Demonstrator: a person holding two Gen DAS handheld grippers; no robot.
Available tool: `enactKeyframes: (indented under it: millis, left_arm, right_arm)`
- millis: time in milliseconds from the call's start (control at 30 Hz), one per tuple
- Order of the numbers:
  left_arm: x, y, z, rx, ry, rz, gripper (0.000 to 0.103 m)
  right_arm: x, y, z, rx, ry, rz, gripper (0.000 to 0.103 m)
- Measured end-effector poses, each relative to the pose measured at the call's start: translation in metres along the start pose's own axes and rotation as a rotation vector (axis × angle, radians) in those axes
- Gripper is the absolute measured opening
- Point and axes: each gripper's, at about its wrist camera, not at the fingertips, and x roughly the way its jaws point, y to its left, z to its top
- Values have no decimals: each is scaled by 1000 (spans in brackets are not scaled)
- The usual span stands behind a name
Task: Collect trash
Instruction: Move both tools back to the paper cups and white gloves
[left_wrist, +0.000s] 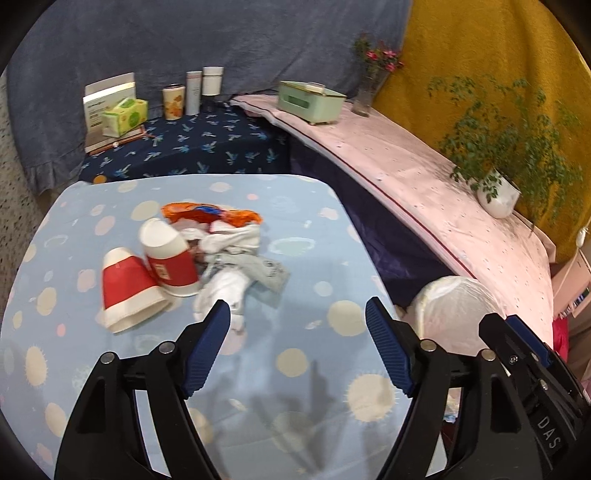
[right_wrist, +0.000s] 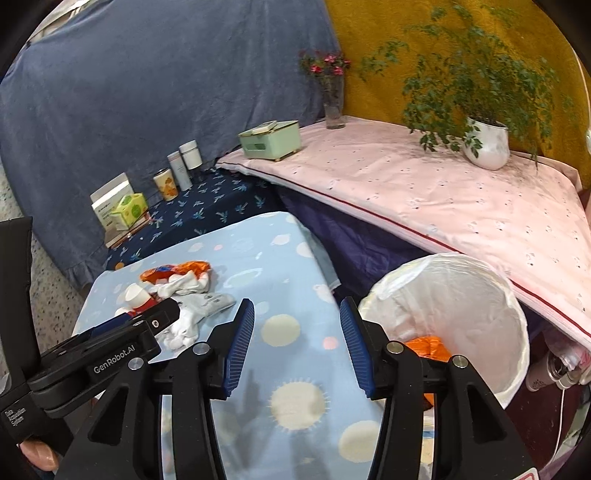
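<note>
Lying just beyond the empty left hand-held gripper (left_wrist: 298, 314): crumpled tissue (left_wrist: 221, 295).

Table with light-blue dotted cloth (left_wrist: 332, 206): two red-and-white paper cups (left_wrist: 127, 291), tipped over; one orange crumpled plastic wrapper (left_wrist: 210, 213); one heap of crumpled white tissue (left_wrist: 229, 254), separate pieces uncountable.

White-lined trash bin (right_wrist: 480, 295): one, holding one orange wrapper (right_wrist: 428, 345).

Behind: three upright cylindrical canisters (left_wrist: 194, 92), one mint-green tissue box (left_wrist: 310, 101), two plants (left_wrist: 495, 147).
</note>
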Motion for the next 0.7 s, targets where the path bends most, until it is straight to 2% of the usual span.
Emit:
enactKeyframes:
  millis: [100,167,400,567,700]
  left_arm:
    - [0,21,0,-27,2,26,75]
    - [0,37,-1,-54,4,47,79]
    - [5,93,-8,-144,18,115,87]
    - [13,131,-15,-204,44,149,87]
    - [19,153,-27,-199,63,166,87]
  right_arm:
    - [7,17,-3,-19,17,19,48]
    - [11,28,-5,-32,26,27,48]
    - [31,66,-14,-71,58,62,57]
    - [51,90,-22,-80,93,97,58]
    - [67,109,-28,-102,118,111,58]
